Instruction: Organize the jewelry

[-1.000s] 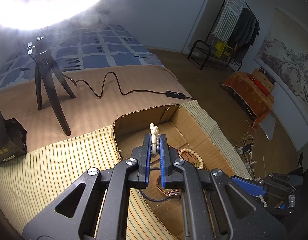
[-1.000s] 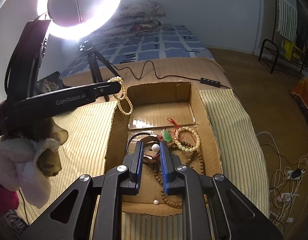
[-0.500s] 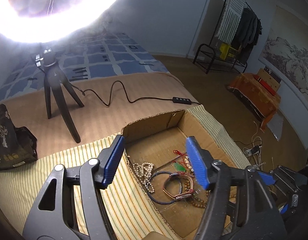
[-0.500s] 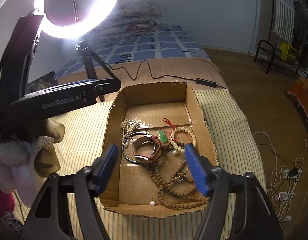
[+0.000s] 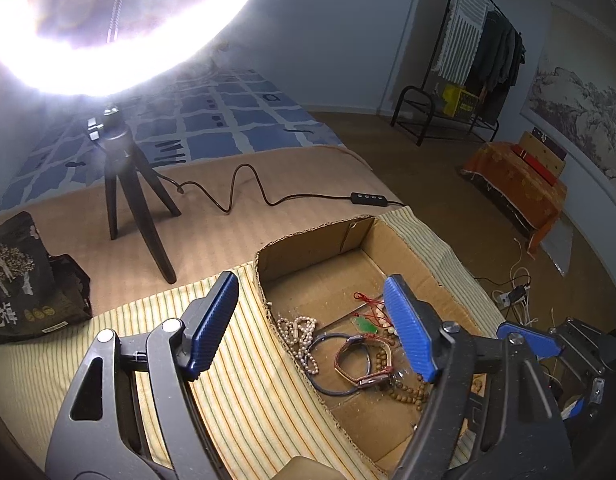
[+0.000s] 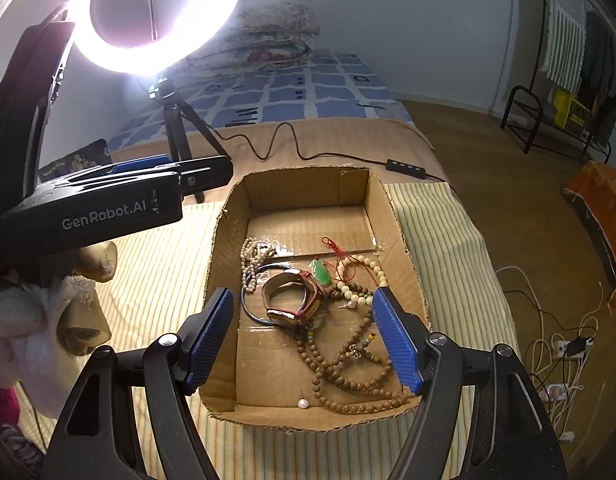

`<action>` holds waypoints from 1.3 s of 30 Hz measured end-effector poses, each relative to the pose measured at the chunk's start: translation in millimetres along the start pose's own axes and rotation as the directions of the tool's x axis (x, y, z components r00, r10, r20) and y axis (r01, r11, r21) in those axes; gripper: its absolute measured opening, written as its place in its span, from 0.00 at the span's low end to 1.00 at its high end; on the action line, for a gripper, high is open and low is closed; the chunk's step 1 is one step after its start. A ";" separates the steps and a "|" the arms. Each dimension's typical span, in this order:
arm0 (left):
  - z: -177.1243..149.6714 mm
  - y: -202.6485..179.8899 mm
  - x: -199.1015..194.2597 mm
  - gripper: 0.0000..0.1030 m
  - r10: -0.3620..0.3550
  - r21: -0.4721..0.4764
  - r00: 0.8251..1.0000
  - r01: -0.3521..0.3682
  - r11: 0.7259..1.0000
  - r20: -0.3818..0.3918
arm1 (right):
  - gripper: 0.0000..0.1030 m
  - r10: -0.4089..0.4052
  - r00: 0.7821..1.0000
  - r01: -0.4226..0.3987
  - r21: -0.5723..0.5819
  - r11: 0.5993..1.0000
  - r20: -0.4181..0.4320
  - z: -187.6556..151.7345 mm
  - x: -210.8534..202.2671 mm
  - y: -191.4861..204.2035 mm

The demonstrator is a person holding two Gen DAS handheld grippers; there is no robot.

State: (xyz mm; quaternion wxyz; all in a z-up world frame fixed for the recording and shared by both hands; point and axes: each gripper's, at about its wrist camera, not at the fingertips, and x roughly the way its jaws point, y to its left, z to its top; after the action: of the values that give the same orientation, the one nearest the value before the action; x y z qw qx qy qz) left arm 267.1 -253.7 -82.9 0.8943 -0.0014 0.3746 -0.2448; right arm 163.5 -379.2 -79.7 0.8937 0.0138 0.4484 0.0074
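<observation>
An open cardboard box (image 6: pixel 392 216) (image 5: pixel 308 252) sits on a striped cloth and holds jewelry. Inside lie a pearl necklace (image 6: pixel 250 256) (image 5: pixel 302 336), a brown-strap watch (image 6: pixel 292 300) (image 5: pixel 362 364), a blue bangle (image 6: pixel 248 304), a green pendant on red cord (image 6: pixel 320 272), a cream bead bracelet (image 6: pixel 360 280), a long brown bead necklace (image 6: pixel 348 364) and a loose pearl (image 6: pixel 303 403). My left gripper (image 5: pixel 312 324) is open and empty above the box's left wall. My right gripper (image 6: pixel 302 340) is open and empty above the box's near half.
A ring light (image 6: pixel 156 20) on a black tripod (image 5: pixel 128 196) stands behind the box, its cable and switch (image 6: pixel 404 168) trailing right. A dark packet (image 5: pixel 24 276) lies at left. Floor cables (image 6: pixel 564 348) and a clothes rack (image 5: pixel 468 80) are at right.
Both grippers opened. The pearl necklace left my left gripper and now lies in the box's left side; the small pearl piece left my right gripper. Both grippers drew back slightly.
</observation>
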 end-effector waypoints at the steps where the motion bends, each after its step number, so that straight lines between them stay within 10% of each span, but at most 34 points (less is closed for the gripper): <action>1: -0.1 0.5 -3.1 0.75 0.000 -0.002 1.000 0.000 1.000 0.004 | 0.69 -0.005 1.000 0.006 -0.003 1.000 0.006 -0.1 -3.0 0.7; 39: -63.5 15.9 -198.3 0.96 0.132 0.076 0.975 -0.147 0.986 0.177 | 0.77 -0.042 0.976 0.046 -0.014 0.999 0.213 -16.4 -108.3 40.8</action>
State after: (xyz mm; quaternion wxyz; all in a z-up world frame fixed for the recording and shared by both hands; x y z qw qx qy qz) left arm 112.6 -141.2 1.1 0.9374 0.0434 0.2843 -0.1967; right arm 85.6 -340.9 -1.4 0.9365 -0.0037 0.3506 -0.0095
